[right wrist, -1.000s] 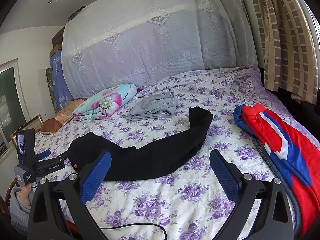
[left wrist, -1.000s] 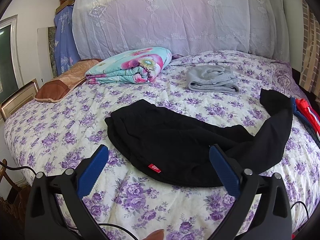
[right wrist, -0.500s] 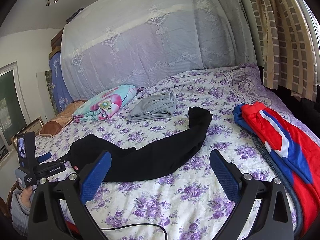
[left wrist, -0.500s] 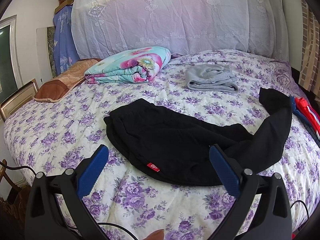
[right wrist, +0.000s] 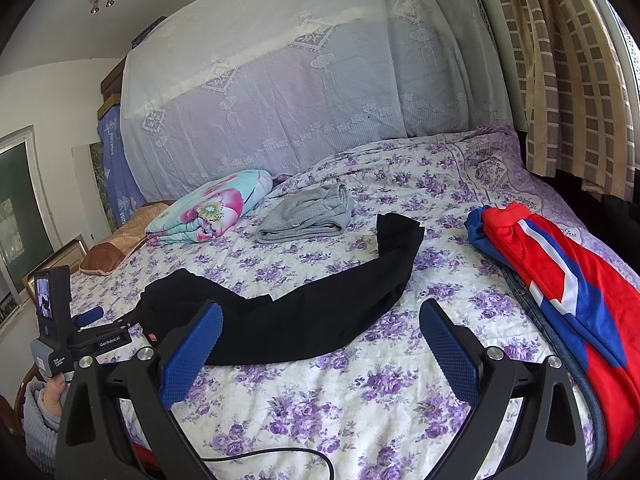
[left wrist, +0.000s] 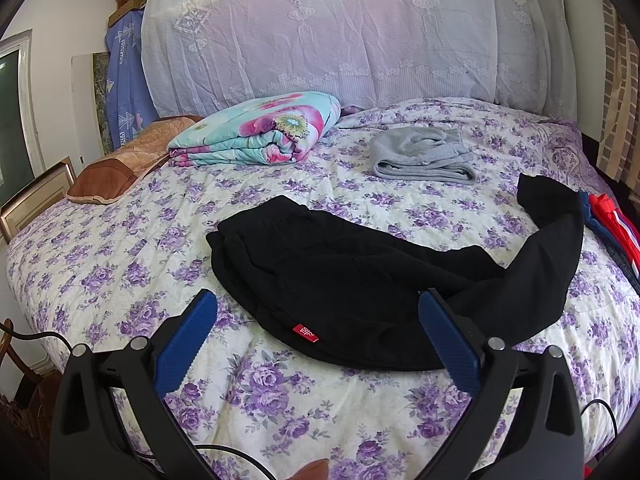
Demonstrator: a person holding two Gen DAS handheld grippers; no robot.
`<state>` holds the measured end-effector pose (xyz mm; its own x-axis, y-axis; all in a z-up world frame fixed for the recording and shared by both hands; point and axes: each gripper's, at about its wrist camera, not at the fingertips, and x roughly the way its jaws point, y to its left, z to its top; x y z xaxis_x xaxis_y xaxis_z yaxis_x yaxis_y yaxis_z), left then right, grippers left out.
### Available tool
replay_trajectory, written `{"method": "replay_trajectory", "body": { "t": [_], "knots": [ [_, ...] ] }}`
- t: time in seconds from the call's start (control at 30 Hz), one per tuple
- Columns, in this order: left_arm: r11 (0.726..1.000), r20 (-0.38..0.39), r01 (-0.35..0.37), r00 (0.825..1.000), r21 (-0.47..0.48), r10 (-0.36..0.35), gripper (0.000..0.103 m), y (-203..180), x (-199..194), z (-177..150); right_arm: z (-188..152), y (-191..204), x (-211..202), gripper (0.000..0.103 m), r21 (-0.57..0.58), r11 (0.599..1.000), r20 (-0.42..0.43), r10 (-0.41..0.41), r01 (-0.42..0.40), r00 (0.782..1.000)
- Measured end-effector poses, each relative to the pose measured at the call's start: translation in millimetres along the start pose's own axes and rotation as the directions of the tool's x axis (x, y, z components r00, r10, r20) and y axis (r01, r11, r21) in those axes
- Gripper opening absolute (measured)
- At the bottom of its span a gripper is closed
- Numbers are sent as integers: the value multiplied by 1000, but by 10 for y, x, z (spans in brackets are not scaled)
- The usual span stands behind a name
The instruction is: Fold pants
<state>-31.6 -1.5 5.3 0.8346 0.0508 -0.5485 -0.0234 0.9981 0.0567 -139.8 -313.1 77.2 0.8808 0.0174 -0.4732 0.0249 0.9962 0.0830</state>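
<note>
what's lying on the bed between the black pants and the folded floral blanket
Nothing: between the black pants and the floral blanket only bare purple-flowered bedspread shows in the left wrist view.

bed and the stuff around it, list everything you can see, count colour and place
black pants: 1, black with a red tag, spread across the near middle of the bed
grey pants: 1, grey, folded, far middle of the bed
quilt: 1, teal and pink floral, folded, far left of the bed
pillow: 1, brown, left edge of the bed
red garment: 1, red, blue and white, right edge of the bed
bedspread: 1, white with purple flowers, covers the bed
lace cover: 1, white, over the headboard
curtain: 1, beige checked, right of the bed
left gripper: 1, black with blue pads, open, above the near bed edge
right gripper: 1, same colours, open, above the near bed edge
</note>
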Motion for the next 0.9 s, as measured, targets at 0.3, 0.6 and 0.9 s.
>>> {"method": "replay_trajectory", "body": {
  "t": [0.3, 0.6, 0.9],
  "knots": [
    [1000, -6, 3, 1000, 1, -3, 99, 5, 10, 8, 14, -23, -3, 99, 16, 1000, 12, 2, -3, 1000],
    [1000, -9, 3, 1000, 1, -3, 99, 6, 11, 9, 1, -47, -10, 99, 22, 1000, 15, 5, -5, 1000],
    [1000, -47, 3, 999, -7, -4, 99, 53, 126, -3, -65, -97, 142, 99, 45, 999, -11, 19, -18, 1000]
  ]
}}
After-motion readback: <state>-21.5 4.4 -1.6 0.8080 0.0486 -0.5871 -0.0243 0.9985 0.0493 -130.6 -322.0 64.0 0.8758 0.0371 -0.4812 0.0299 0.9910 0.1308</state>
